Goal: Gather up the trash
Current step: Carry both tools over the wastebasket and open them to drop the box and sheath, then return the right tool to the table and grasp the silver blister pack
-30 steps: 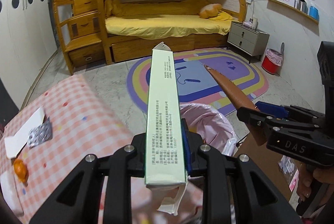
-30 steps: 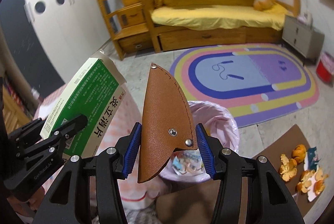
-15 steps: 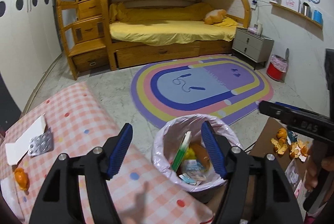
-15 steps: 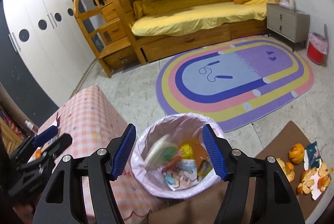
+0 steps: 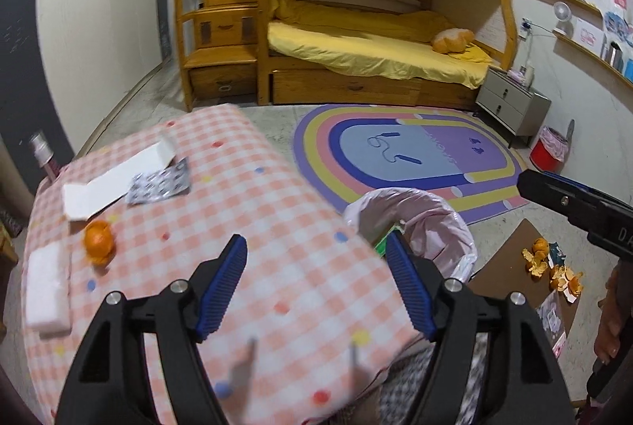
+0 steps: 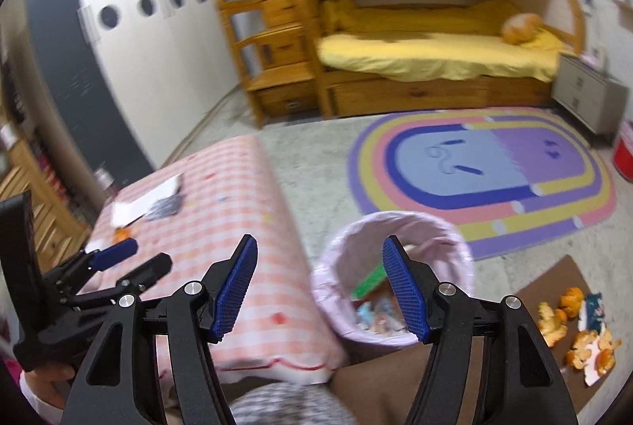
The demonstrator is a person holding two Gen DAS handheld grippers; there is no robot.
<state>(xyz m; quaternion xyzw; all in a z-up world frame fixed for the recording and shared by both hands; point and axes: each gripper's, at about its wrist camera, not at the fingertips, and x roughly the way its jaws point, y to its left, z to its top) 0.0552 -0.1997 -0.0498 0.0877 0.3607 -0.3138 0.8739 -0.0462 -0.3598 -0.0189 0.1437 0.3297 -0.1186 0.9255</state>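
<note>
My left gripper hovers over the pink checked table; its jaws are opening and nothing is between them. On the table lie an orange peel, a silver blister pack, a white flat box and a white block. My right gripper stands open and empty above the pink-lined trash bin, which holds a green box and other scraps. Orange peels and wrappers lie on a brown mat to the right of the bin.
The bin stands on the floor against the table's right edge. A spray can stands at the table's far left. Beyond are a rainbow rug, a wooden bunk bed, a grey nightstand and a red bin.
Both grippers opened: the green box left the left gripper and the brown leather sheath left the right one, into the bin. Both views then swung left, over the table.
</note>
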